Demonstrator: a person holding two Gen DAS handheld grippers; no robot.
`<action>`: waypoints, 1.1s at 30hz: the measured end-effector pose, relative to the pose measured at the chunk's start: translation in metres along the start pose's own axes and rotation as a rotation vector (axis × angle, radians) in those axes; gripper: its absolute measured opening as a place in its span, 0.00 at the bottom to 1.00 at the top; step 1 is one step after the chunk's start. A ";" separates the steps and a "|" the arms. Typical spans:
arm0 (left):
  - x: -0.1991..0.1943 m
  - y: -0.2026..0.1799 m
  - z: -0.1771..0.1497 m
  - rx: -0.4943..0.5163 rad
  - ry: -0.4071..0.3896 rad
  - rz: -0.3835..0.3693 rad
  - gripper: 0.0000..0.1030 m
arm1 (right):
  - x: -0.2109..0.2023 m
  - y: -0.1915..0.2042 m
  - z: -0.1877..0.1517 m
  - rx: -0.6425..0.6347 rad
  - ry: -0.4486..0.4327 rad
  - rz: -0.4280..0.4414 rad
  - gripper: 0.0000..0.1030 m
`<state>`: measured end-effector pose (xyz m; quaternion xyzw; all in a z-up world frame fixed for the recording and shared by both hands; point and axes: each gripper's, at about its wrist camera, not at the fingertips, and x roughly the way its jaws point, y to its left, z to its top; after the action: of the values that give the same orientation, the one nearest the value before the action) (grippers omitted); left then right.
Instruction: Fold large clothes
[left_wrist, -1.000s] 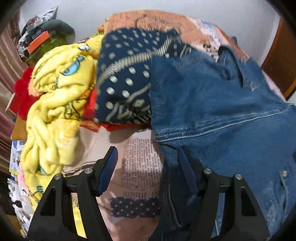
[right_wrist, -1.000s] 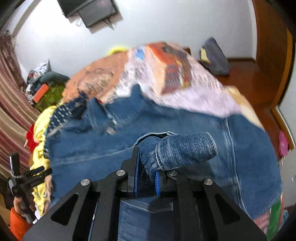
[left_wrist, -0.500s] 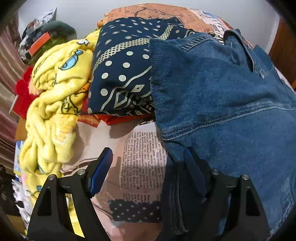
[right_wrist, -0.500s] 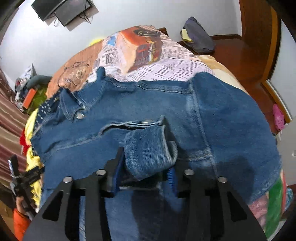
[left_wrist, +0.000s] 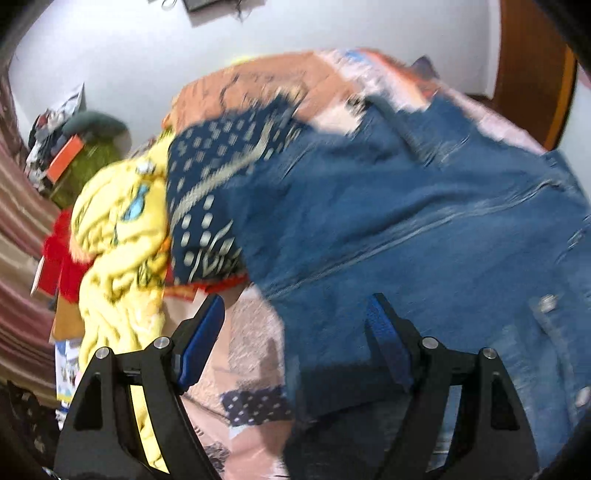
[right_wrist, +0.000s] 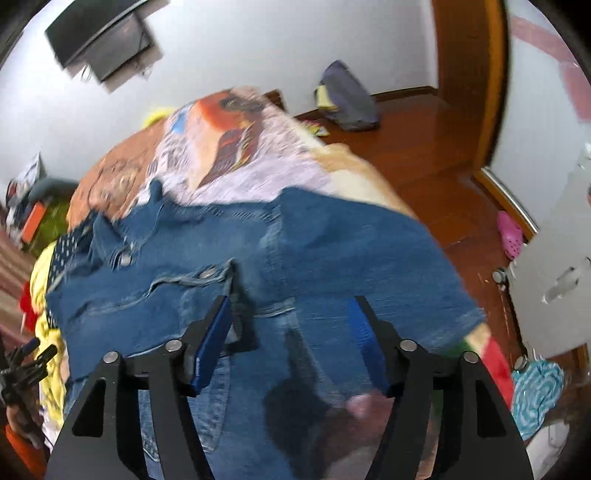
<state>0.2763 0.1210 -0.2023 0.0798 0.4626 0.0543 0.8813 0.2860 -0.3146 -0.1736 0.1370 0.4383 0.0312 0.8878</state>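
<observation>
Your denim jacket lies spread on the bed, only partly folded. Left tongs stand wide and empty; right tongs are opening above it, gripping nothing. Further folds remain.

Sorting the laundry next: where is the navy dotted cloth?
In the left wrist view, the navy dotted cloth lies left of centre, between the yellow fleece blanket and the blue denim jacket.

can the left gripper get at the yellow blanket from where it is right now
Probably yes. The left gripper is open with nothing between its jaws, and the yellow blanket lies just to its left, uncovered. Only bare bedspread separates them; the denim jacket lies off to the other side.
</observation>
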 end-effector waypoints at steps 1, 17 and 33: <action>-0.007 -0.006 0.006 0.005 -0.020 -0.016 0.78 | -0.005 -0.009 0.000 0.020 -0.009 -0.006 0.64; -0.016 -0.096 0.036 0.086 -0.067 -0.201 0.85 | 0.039 -0.109 -0.036 0.441 0.118 0.169 0.70; -0.004 -0.086 0.021 0.015 -0.016 -0.182 0.85 | 0.059 -0.114 -0.014 0.420 0.059 0.060 0.37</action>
<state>0.2930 0.0339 -0.2040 0.0445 0.4612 -0.0301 0.8857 0.3043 -0.4113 -0.2581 0.3309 0.4567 -0.0306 0.8252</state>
